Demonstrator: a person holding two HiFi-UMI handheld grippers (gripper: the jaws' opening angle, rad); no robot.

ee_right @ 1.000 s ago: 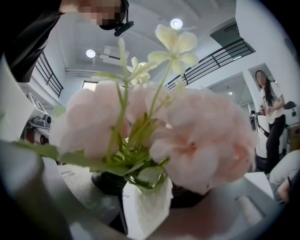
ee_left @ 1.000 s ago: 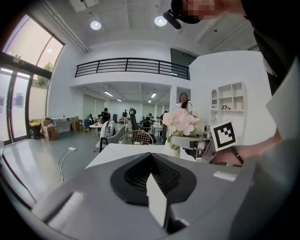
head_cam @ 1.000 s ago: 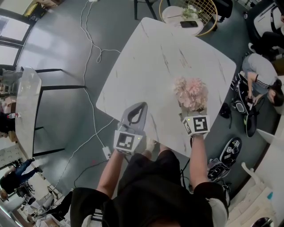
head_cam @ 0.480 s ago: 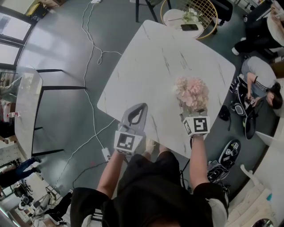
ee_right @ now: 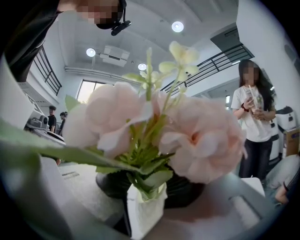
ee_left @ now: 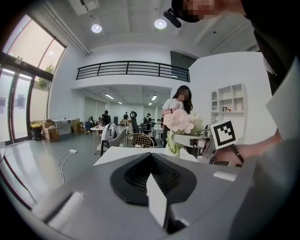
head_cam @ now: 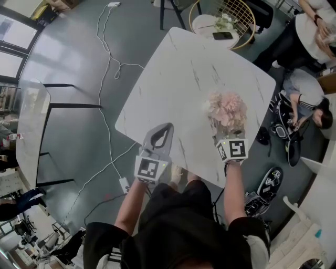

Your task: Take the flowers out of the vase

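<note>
There are two tongs, one bunch of pink flowers [head_cam: 227, 109], one clear vase [ee_left: 174, 148] and one white marble table [head_cam: 178, 79] that carries them. The flowers stand in the vase near the table's lower right edge in the head view, just above the right tongs [head_cam: 231, 137]. Those tongs reach in level under the blossoms. Their jaws have just been closing and stand half spread round the green stems, with dark pad showing on either side of the stems, so they are not pinching them. The blossoms and leaves fill most of the right gripper view and block much of what lies beyond. The left tongs [head_cam: 167, 126] hang over the table's lower left edge, well apart from the vase, pressed together with nothing between them. At the top of the head view are one small round side table [head_cam: 206, 20] with a dark phone [head_cam: 222, 35] on it and one gold wire chair [head_cam: 242, 16]. A white cable [head_cam: 107, 79] trails over the grey floor at upper left. A second pale table [head_cam: 31, 131] stands at the left edge, and one seated person [head_cam: 304, 94] is at the right edge.
</note>
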